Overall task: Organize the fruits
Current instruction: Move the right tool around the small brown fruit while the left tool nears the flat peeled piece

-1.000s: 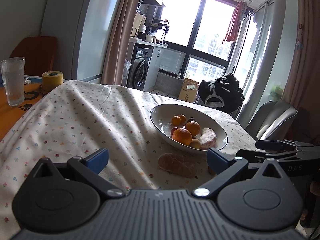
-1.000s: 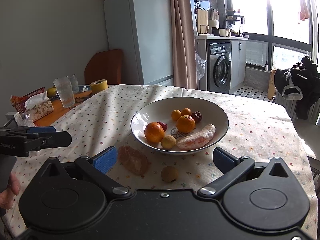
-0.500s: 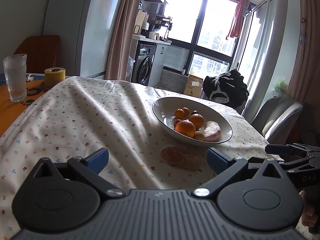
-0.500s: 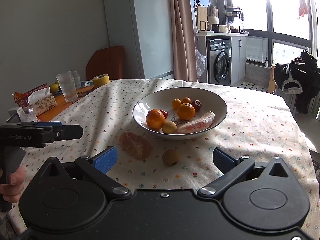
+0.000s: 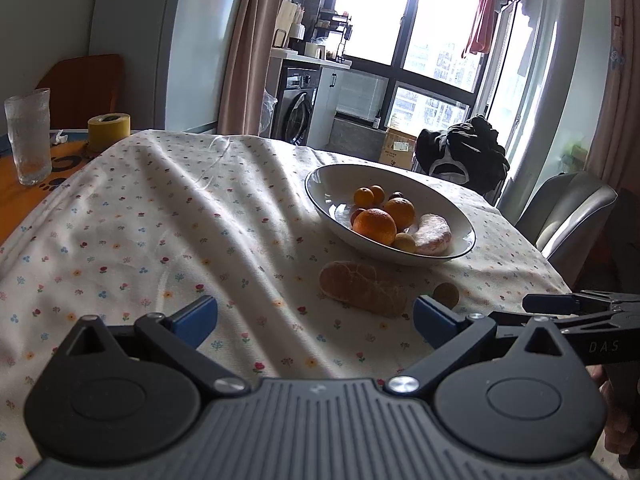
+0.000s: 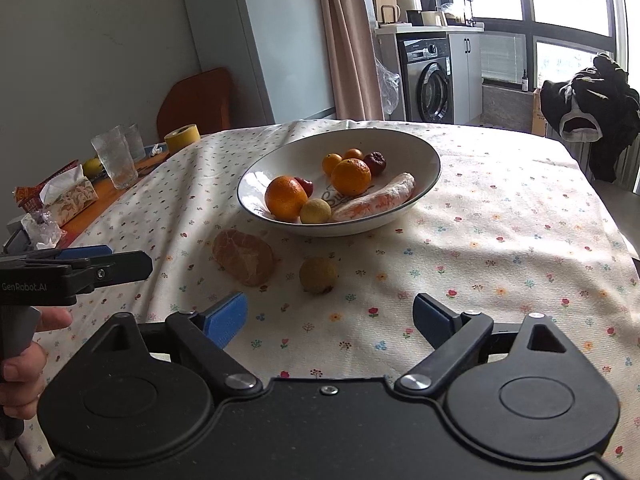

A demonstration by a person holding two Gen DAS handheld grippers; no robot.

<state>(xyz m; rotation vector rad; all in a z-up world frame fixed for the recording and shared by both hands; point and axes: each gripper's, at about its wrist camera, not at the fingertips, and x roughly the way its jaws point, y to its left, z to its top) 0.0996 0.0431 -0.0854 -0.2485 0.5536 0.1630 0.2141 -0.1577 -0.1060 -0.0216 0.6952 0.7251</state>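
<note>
Right wrist view shows both our tools, right tool and left tool, wide open and empty, while the peeled citrus and small round fruit lie on the desk at six o'clock of the bowl, so next we likely close on one.

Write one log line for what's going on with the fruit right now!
left tool: open, empty | right tool: open, empty | bowl: holds fruit | peeled citrus, small yellow fruit: on tablecloth, outside bowl
</note>
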